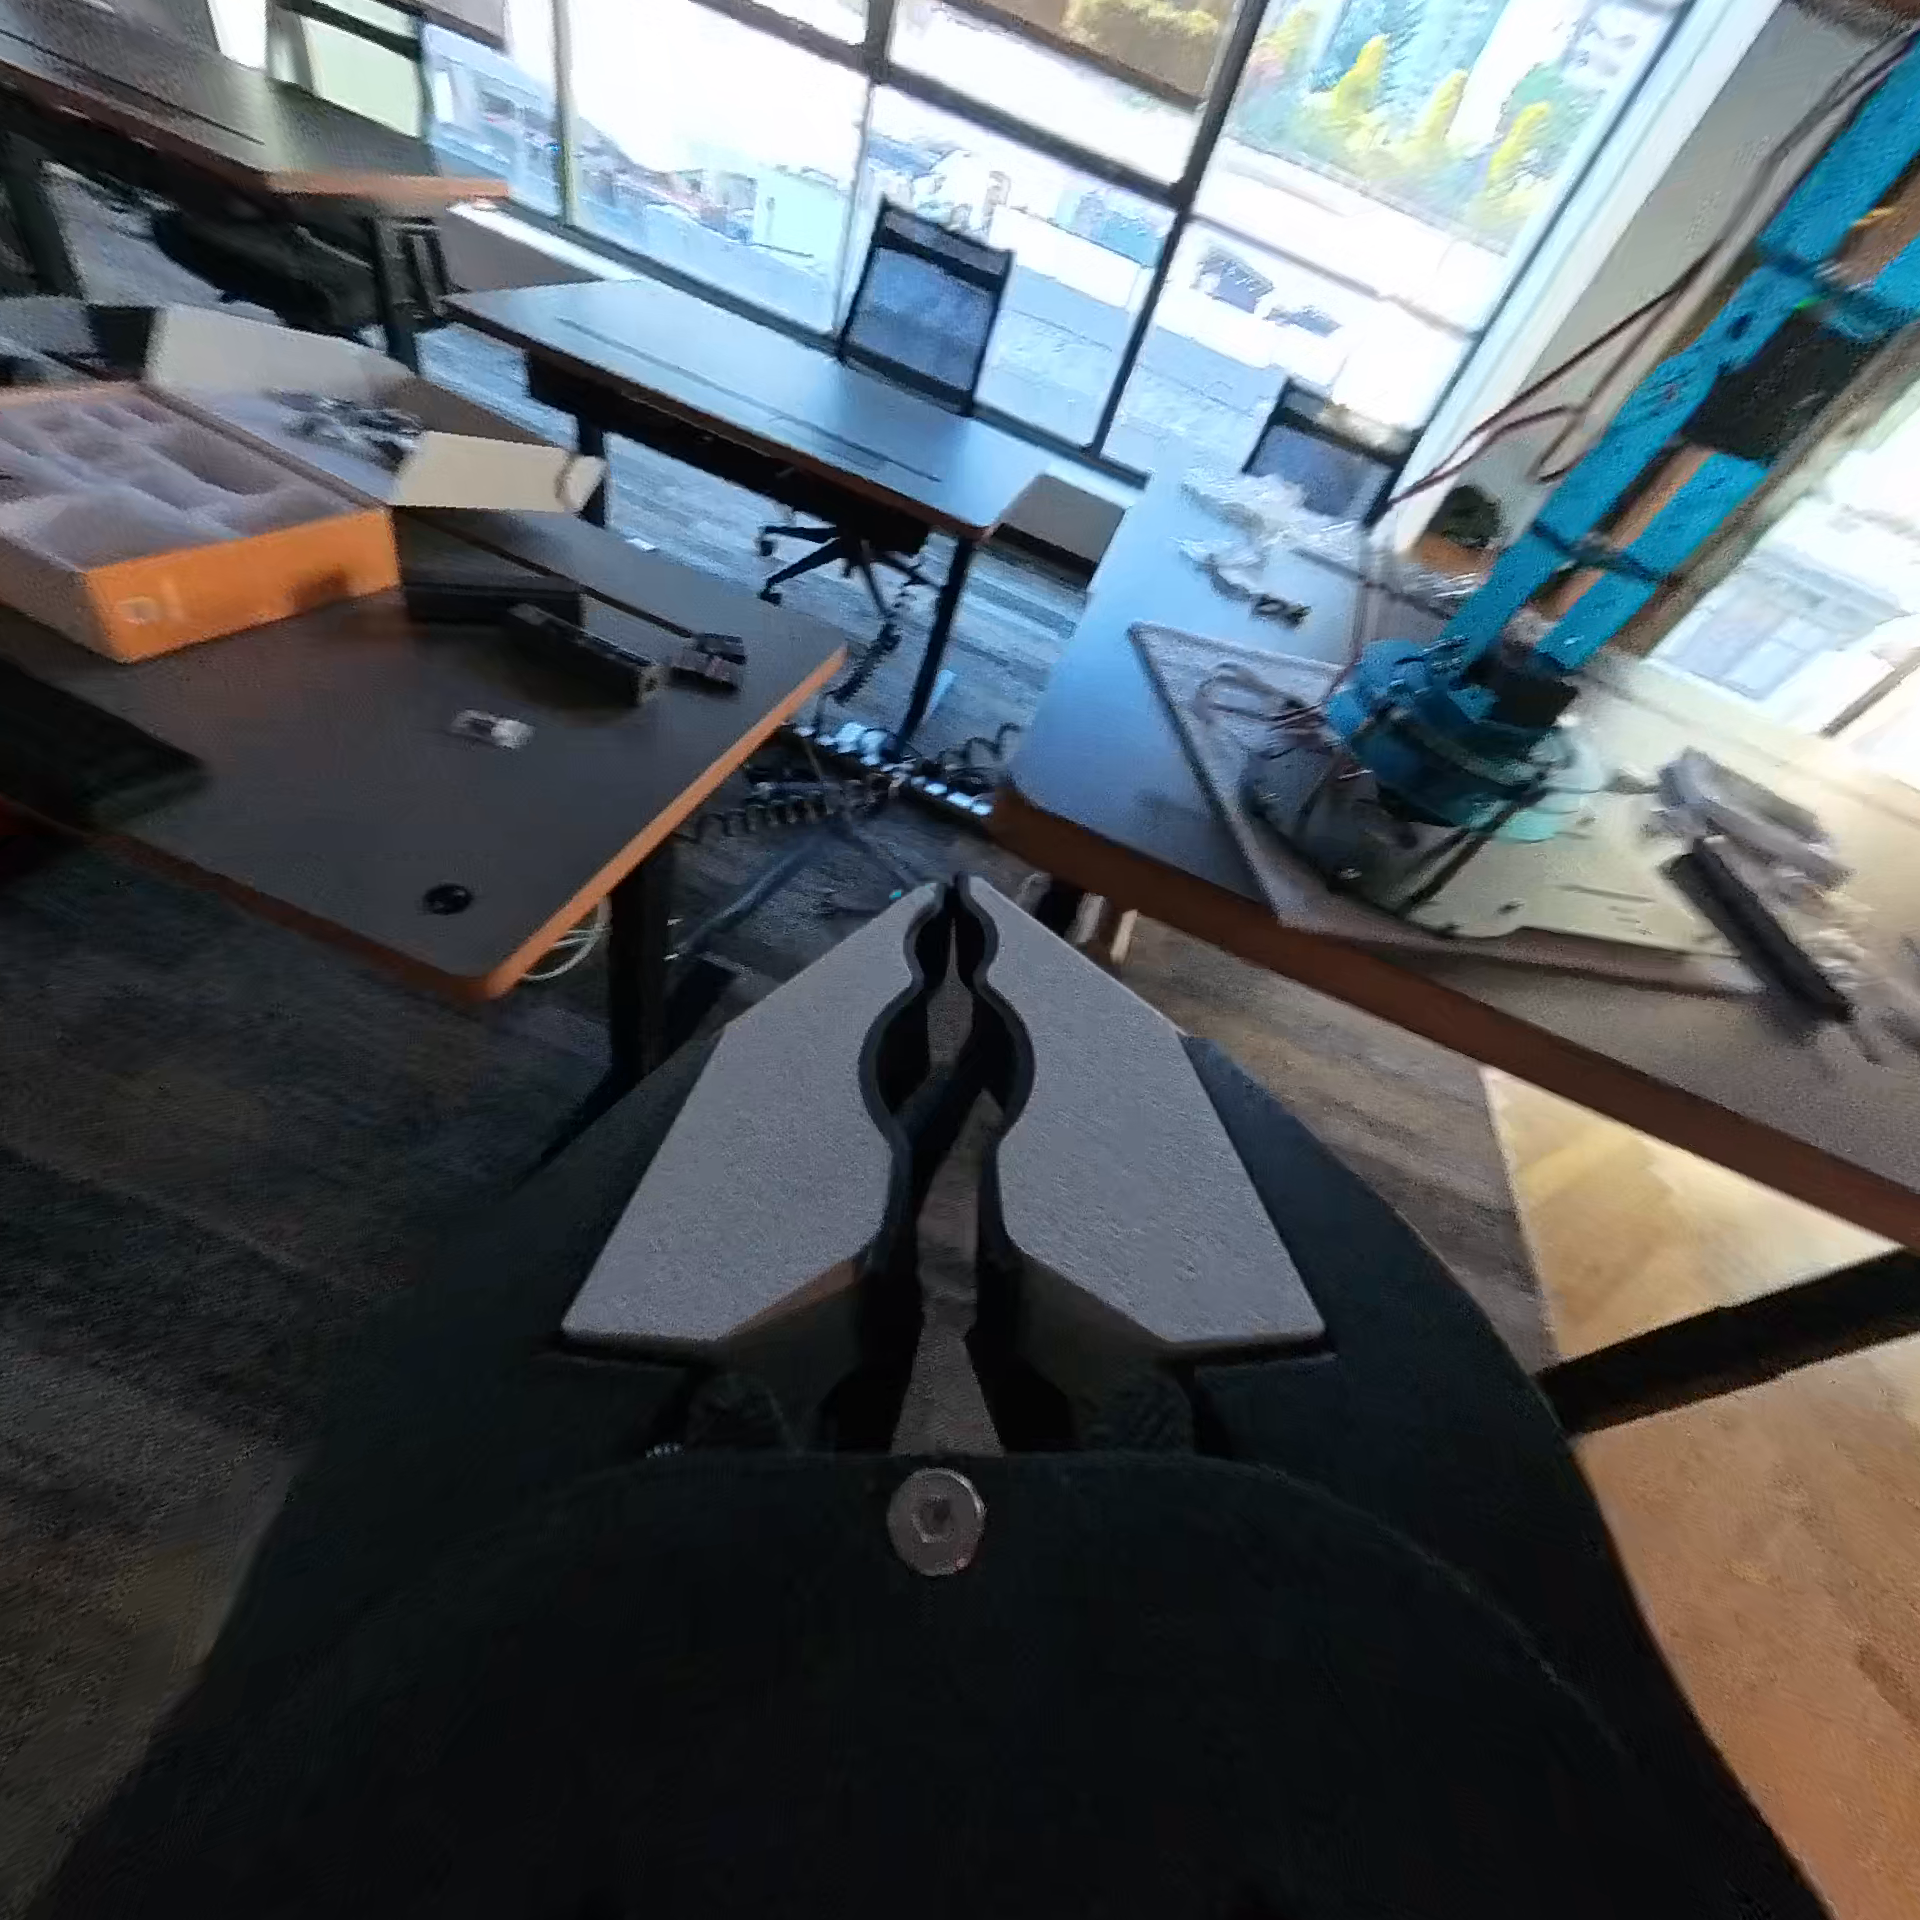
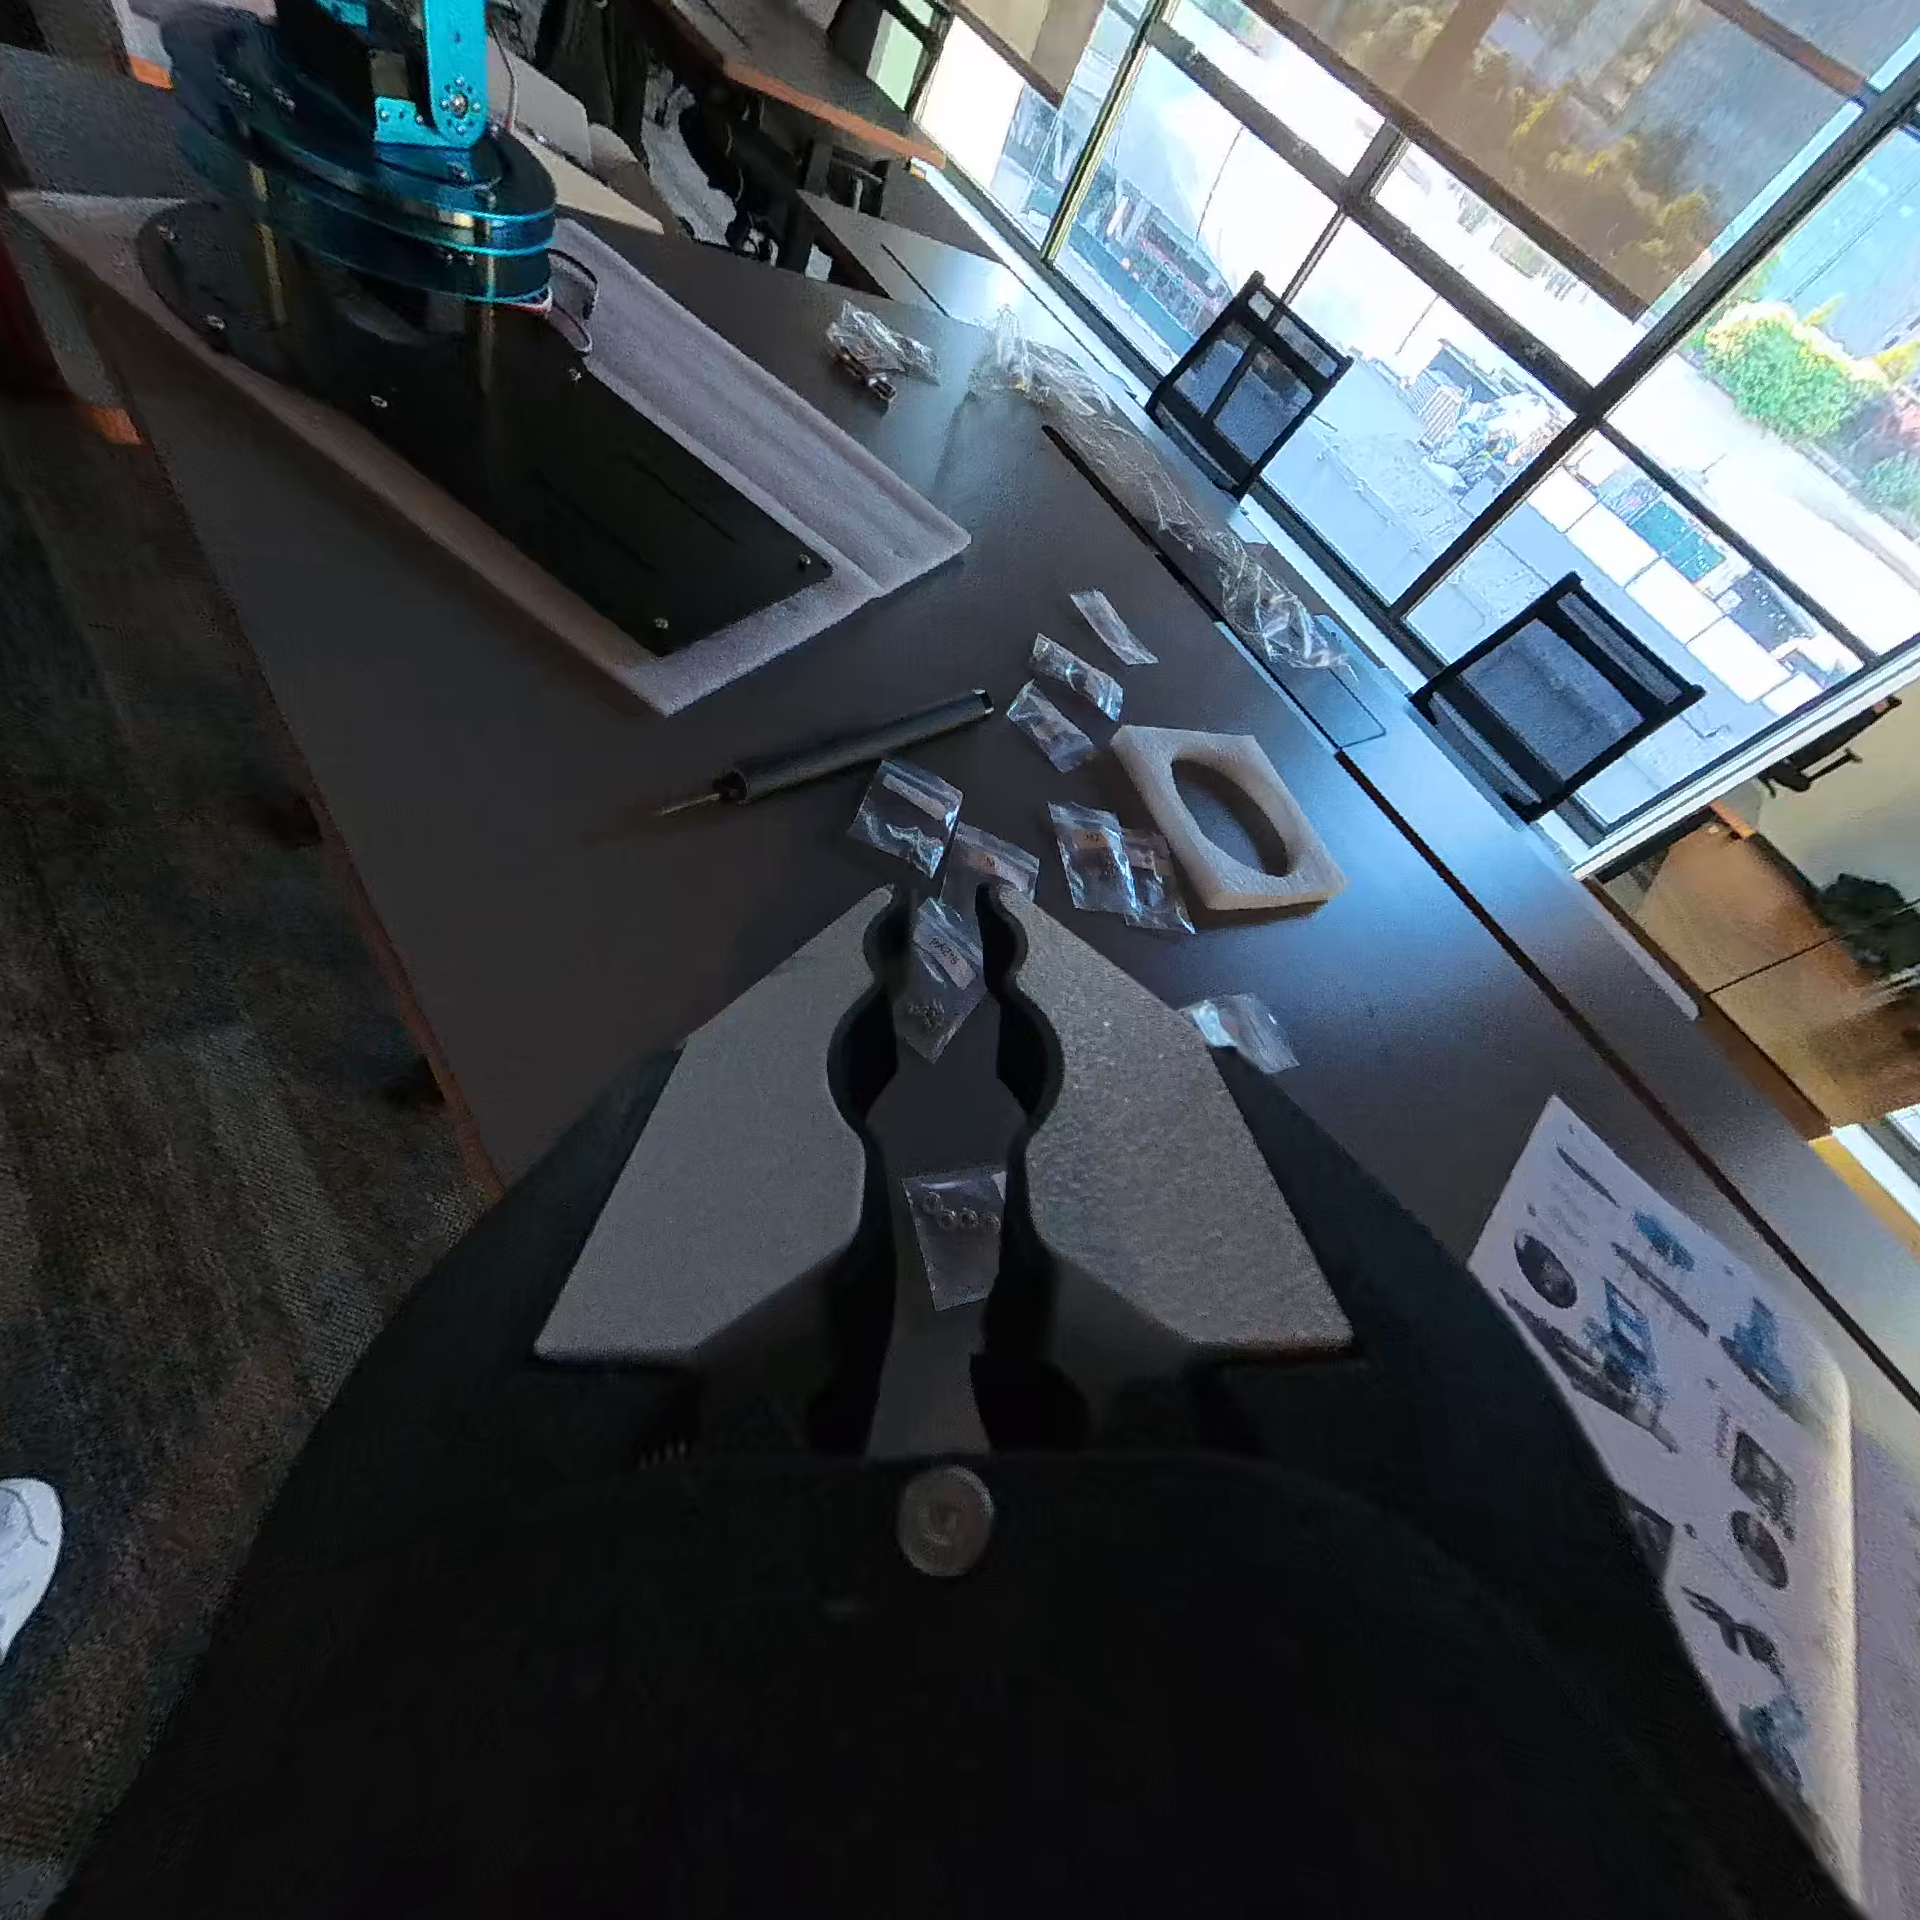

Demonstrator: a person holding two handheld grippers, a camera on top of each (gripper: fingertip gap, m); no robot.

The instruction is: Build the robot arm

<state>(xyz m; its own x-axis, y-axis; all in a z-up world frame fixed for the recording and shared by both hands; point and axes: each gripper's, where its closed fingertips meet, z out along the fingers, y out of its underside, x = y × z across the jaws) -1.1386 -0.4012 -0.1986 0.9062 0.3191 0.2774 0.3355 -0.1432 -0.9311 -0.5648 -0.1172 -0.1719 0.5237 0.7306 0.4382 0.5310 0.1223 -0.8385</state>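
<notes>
The left tongs point(image 1: 954, 891) are closed, tips meeting with nothing between them, held in the air above the carpeted floor point(image 1: 208, 1143) in the gap between two dark tabletops. To their left, one tabletop point(image 1: 364, 790) carries an orange compartment case point(image 1: 177, 530) and a few small black parts. To their right, the other tabletop carries a blue robot arm point(image 1: 1621, 551) standing on a flat base plate.

The right tongs point(image 2: 937, 902) are slightly parted and grip nothing. They hover over a dark tabletop point(image 2: 540, 883), with a small clear bag of hardware point(image 2: 943, 979) seen in the gap between their tips; whether they touch it cannot be told. More small clear bags point(image 2: 906, 814) lie scattered just beyond, beside a dark screwdriver point(image 2: 831, 761) and a white foam ring point(image 2: 1224, 821). The blue robot arm's base point(image 2: 416, 208) sits on a white foam sheet farther back, and a printed sheet point(image 2: 1662, 1403) lies to the right.
</notes>
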